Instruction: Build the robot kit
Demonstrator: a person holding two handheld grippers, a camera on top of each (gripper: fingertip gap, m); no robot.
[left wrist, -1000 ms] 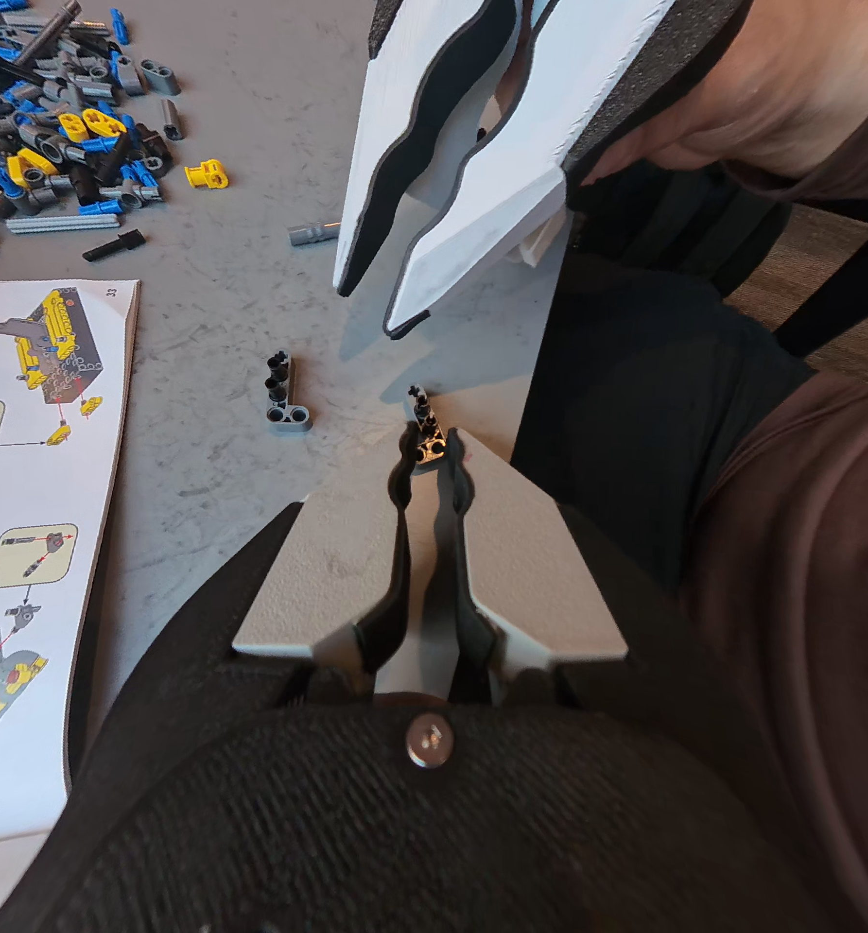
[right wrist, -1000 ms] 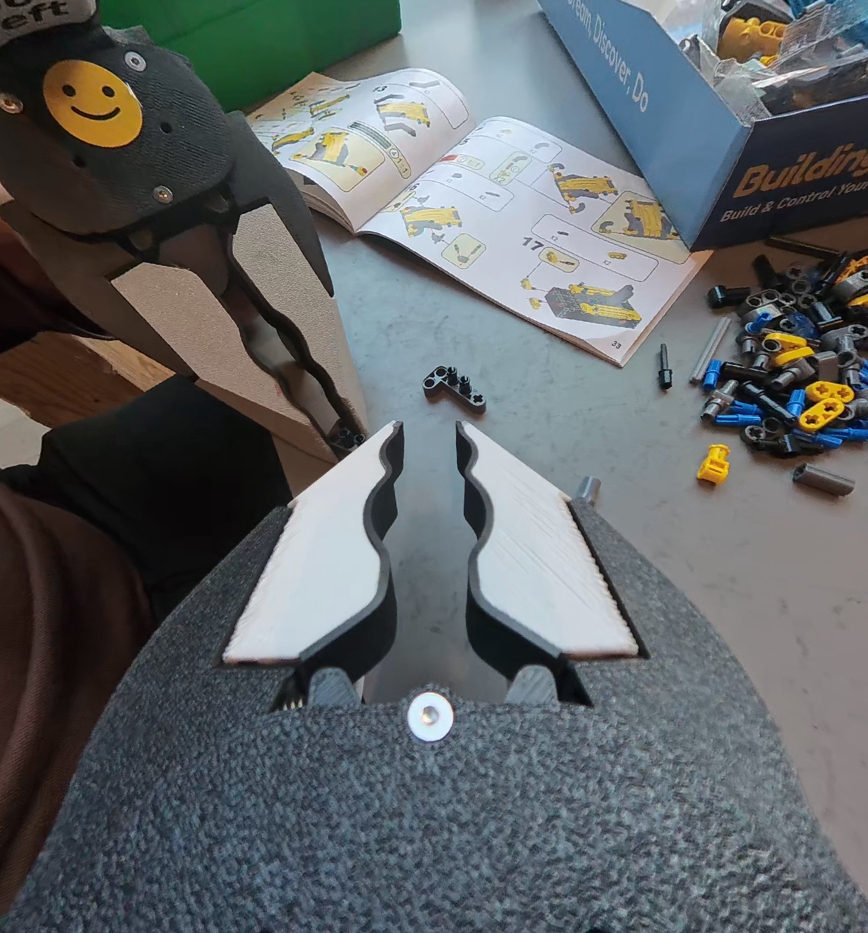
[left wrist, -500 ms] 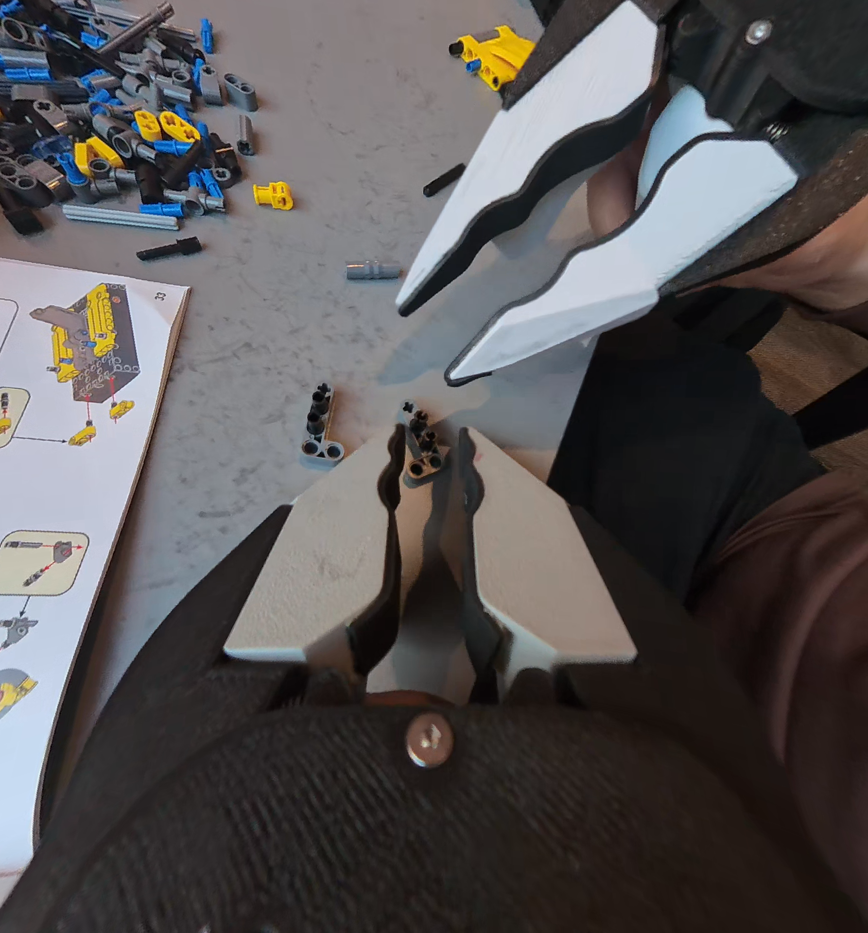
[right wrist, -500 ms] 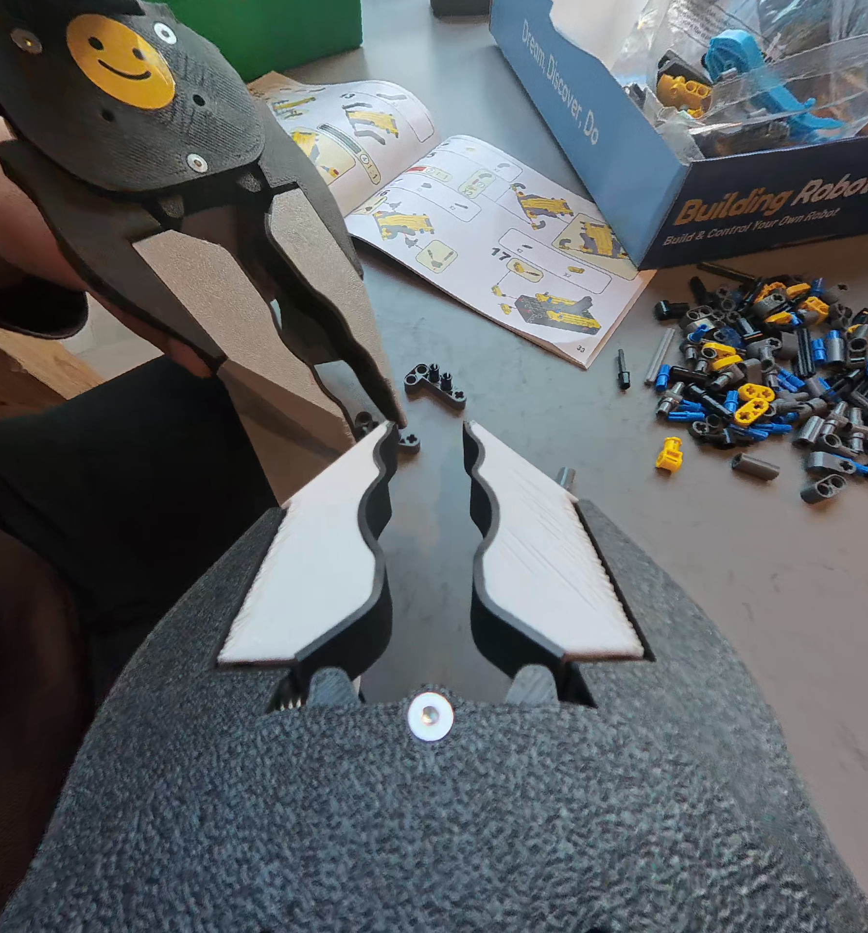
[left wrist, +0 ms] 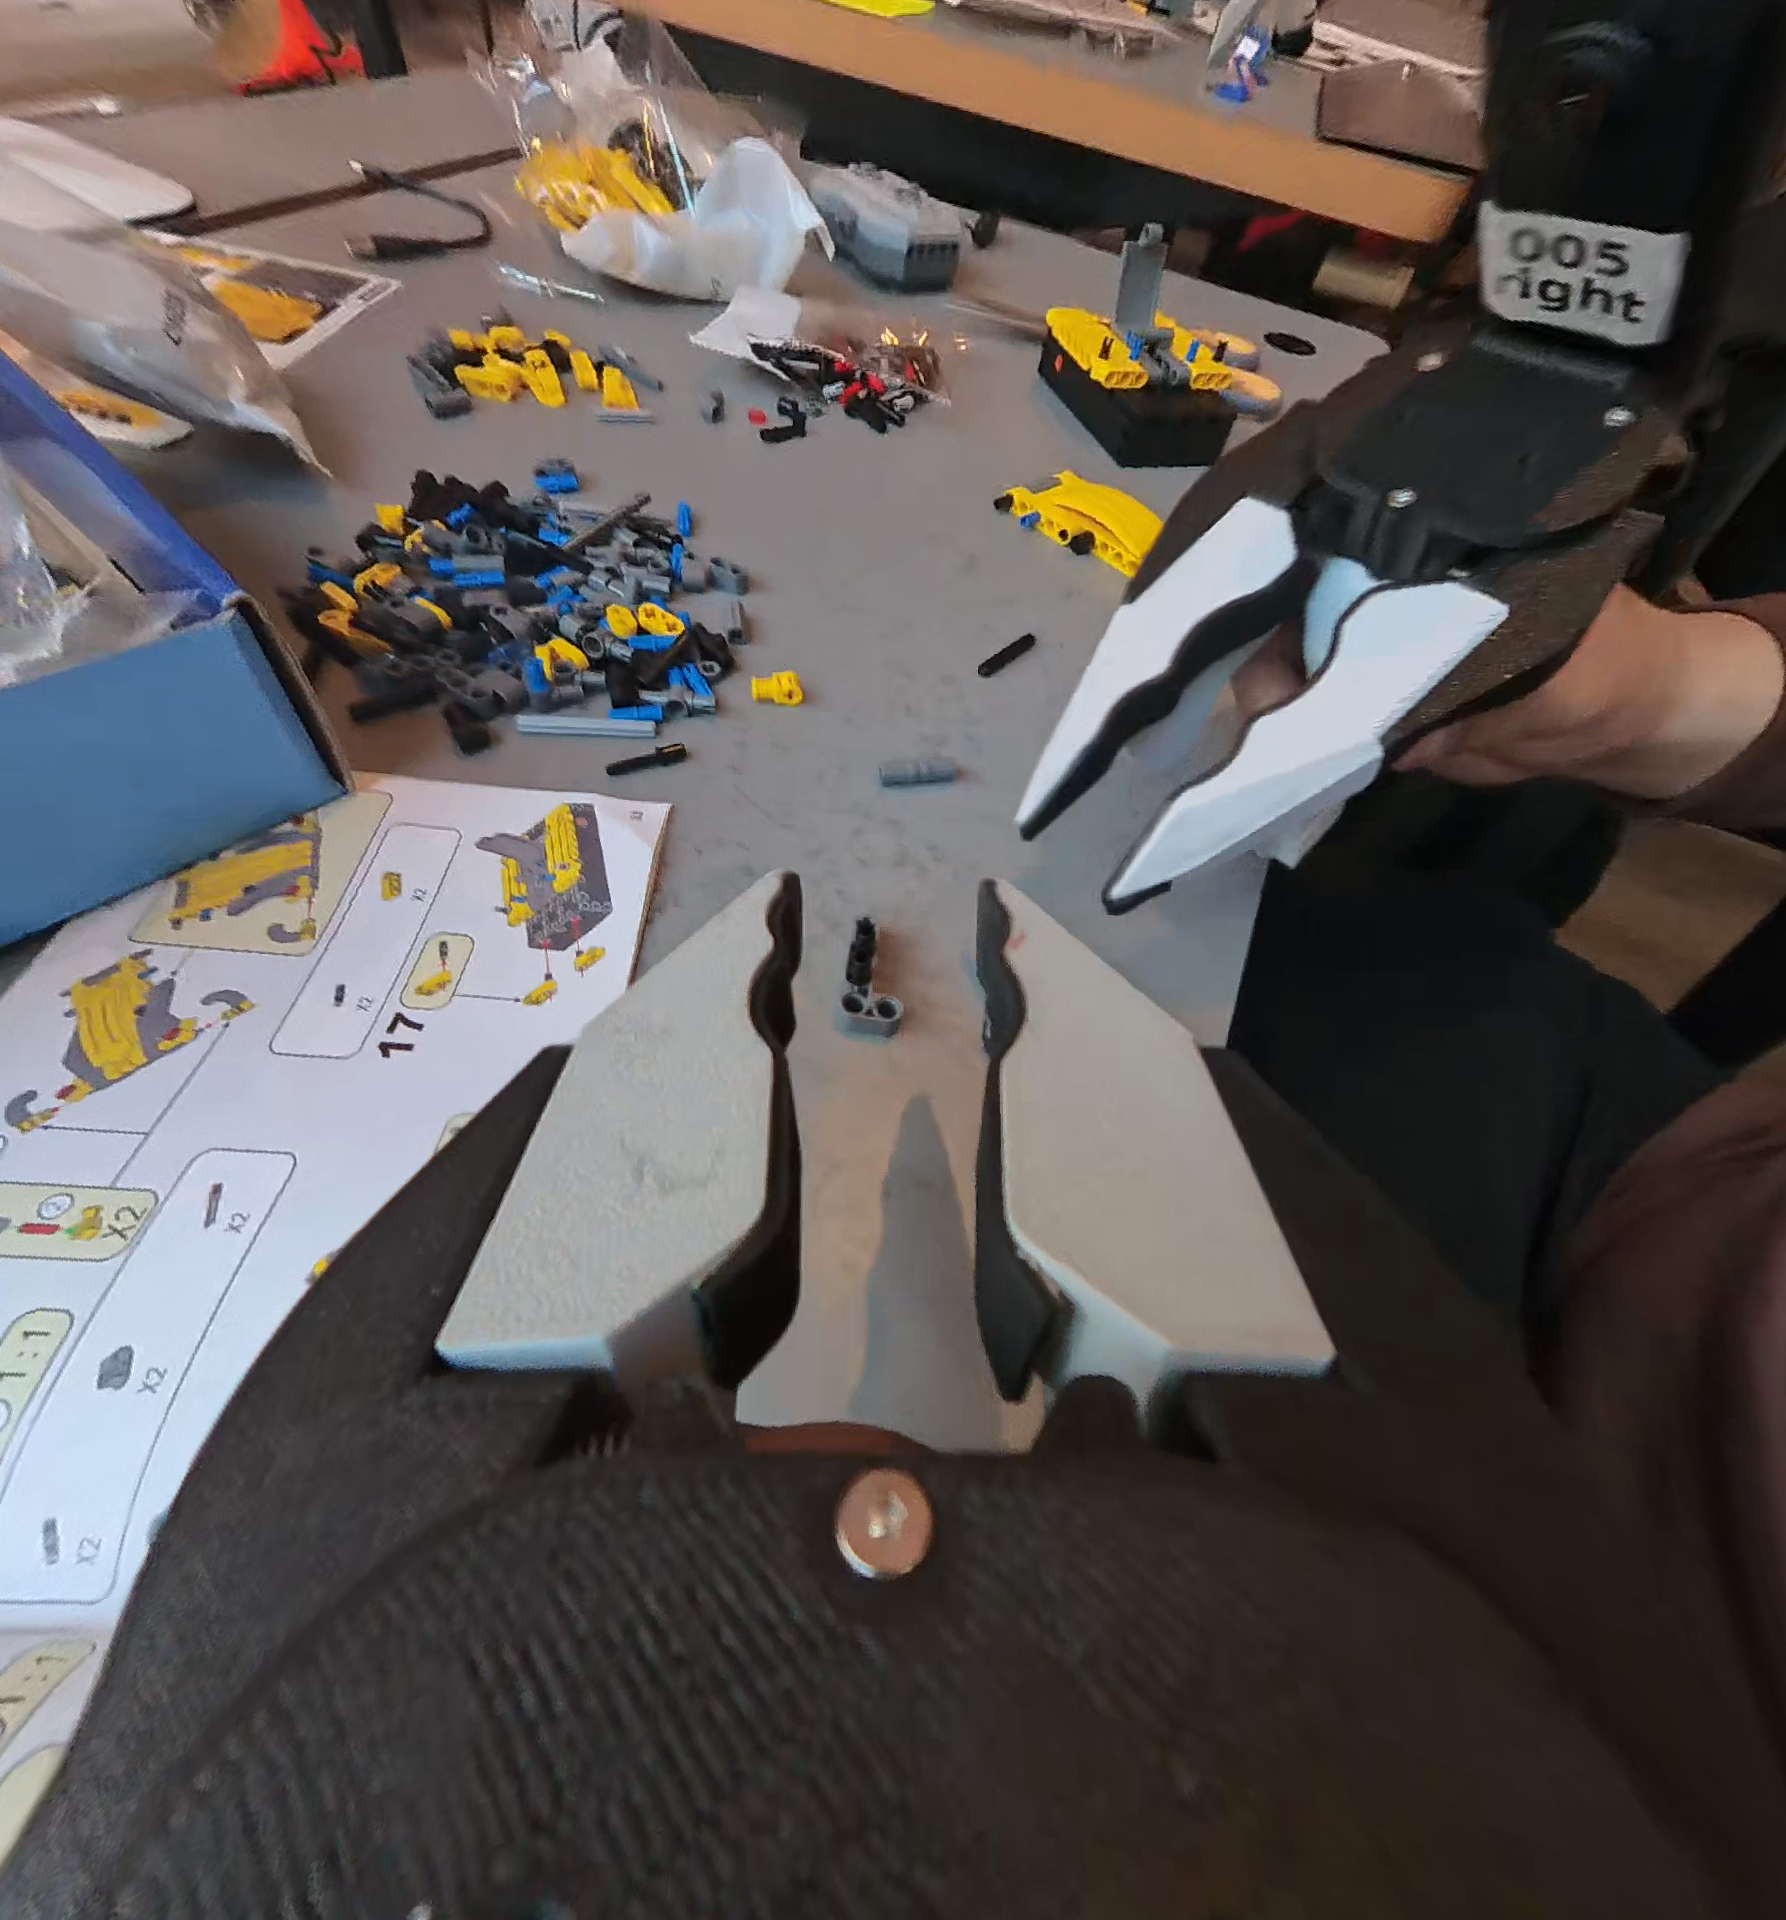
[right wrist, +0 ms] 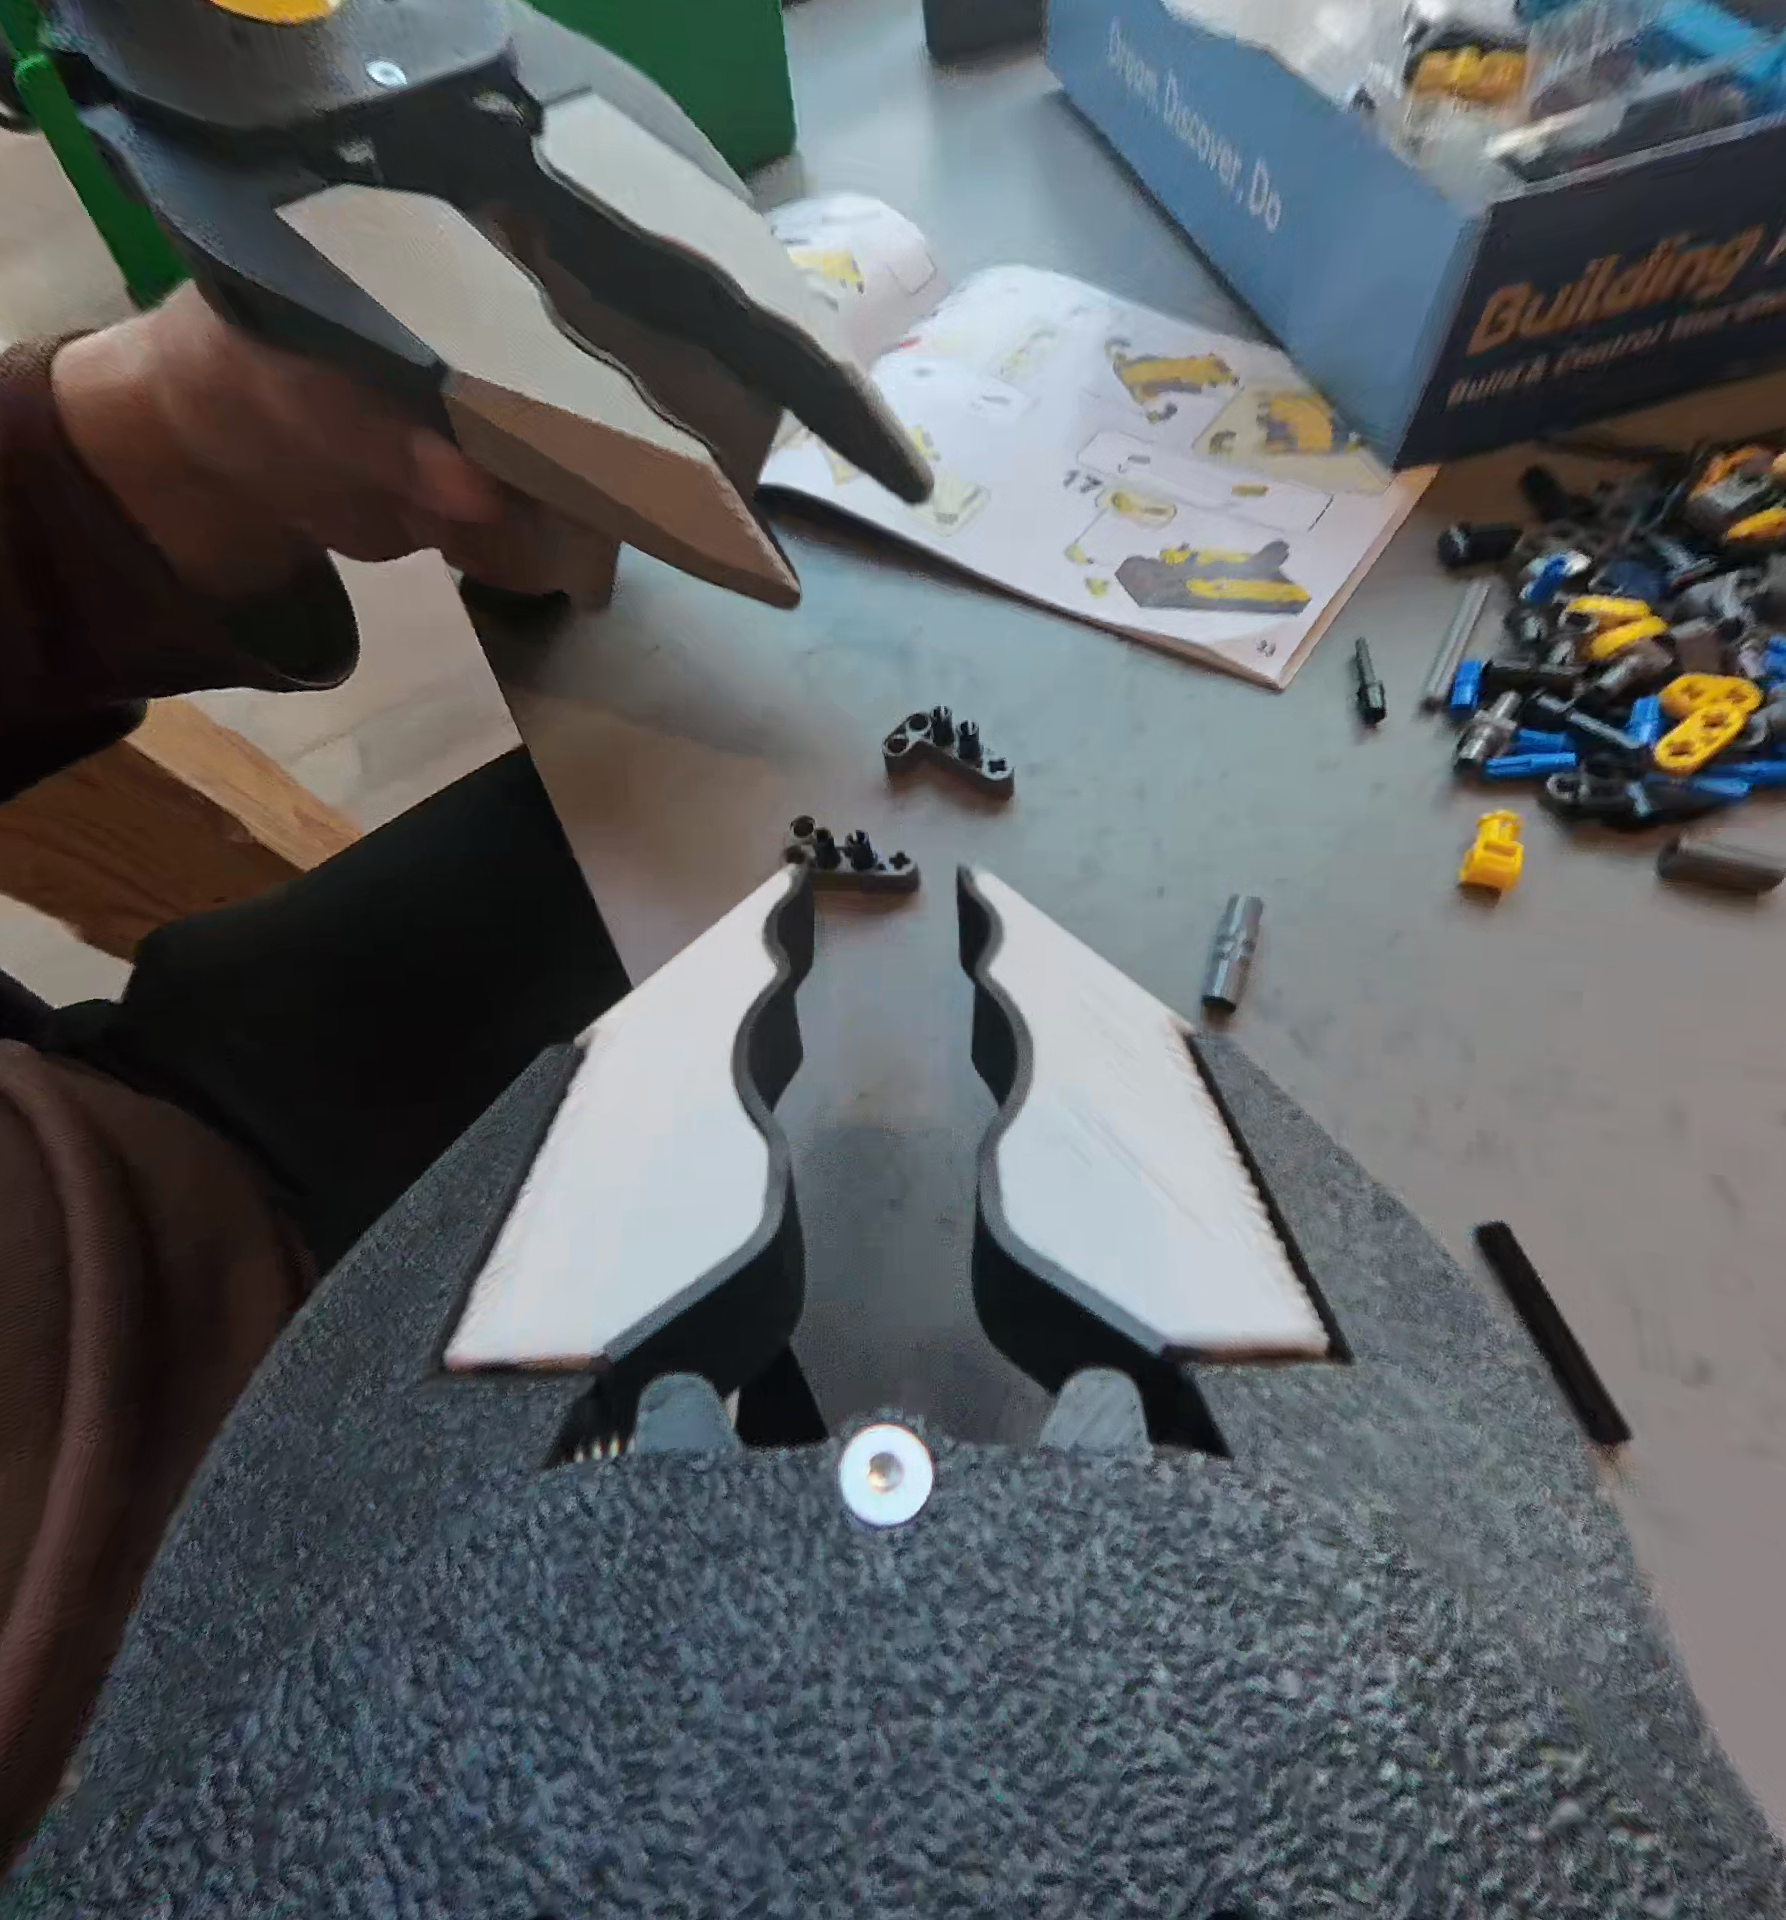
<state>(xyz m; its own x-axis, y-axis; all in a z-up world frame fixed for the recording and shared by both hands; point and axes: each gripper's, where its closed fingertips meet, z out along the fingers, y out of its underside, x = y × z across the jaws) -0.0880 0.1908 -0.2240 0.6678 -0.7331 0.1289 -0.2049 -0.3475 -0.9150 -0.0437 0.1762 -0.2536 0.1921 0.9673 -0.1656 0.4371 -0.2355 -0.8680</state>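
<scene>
Blue cardboard marks the far left: the box [left wrist: 120,748] sits left of your left gripper [left wrist: 884,914], and the open booklet [left wrist: 276,1039] lies flat just beside that gripper's left finger, pages up, likely so you can read it as you work. Your left gripper is spread wide and holds nothing. It is lifted off the grey table [left wrist: 868,582], and seen from its own camera a small grey L-shaped piece [left wrist: 871,982] lies in line with the gap between its fingertips. The piece rests on its flat face, which is why its black pins stand upright. Ahead of this gripper the loose parts [left wrist: 536,613] lie heaped in one pile.

Further right, your right gripper [right wrist: 878,878] is also parted and empty, hanging low over the table. A second L-shaped piece [right wrist: 853,862] lies just ahead of its left fingertip, close but not between the fingers; I cannot tell if they touch. Right of its right finger lies a grey connector [right wrist: 1232,951], near but apart, with a yellow piece [right wrist: 1488,852] beyond and a black axle [right wrist: 1549,1330] beside the gripper's body.
</scene>
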